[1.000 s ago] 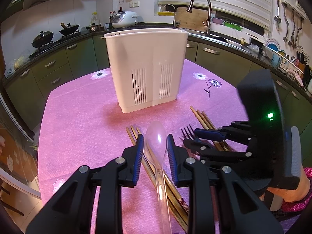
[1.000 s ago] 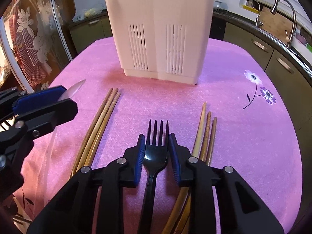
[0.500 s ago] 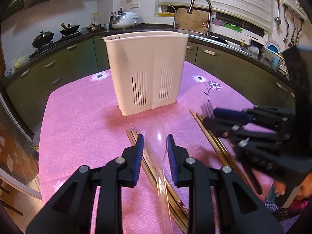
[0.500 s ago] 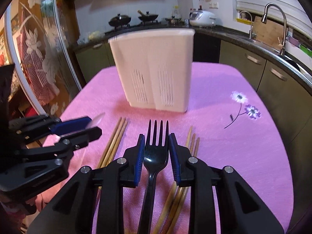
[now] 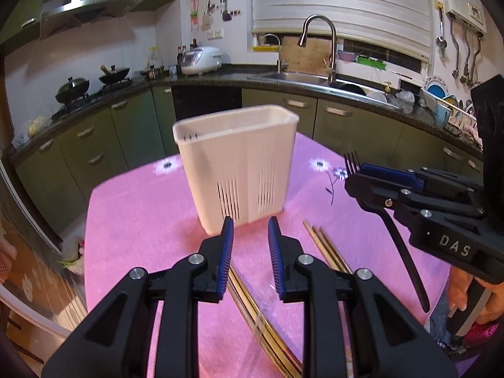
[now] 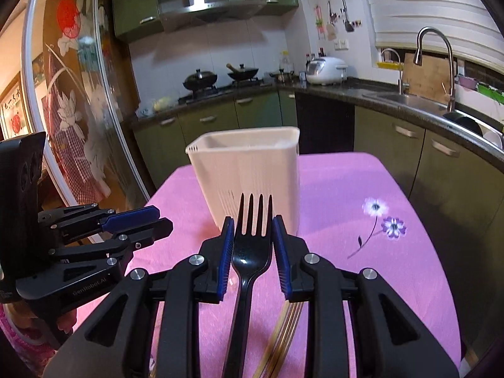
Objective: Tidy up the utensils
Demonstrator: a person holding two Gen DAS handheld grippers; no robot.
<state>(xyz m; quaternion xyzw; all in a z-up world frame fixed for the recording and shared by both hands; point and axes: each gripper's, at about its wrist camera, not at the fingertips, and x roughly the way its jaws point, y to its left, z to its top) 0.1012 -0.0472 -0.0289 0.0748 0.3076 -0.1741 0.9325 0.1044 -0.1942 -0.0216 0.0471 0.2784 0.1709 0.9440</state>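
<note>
Both tongs rose: "DAS"-marked right tongs (image 6: 252, 245) pinch fork (image 6: 252, 249); left tongs' (image 5: 250, 253) grip unclear.

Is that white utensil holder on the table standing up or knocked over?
Upright. The white utensil holder stands on its base on the pink tablecloth, open rim facing up.

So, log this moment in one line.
right hand-held gripper: shut on fork | left hand-held gripper: shut on clear spoon | holder: upright ahead | chopsticks: on table
</note>
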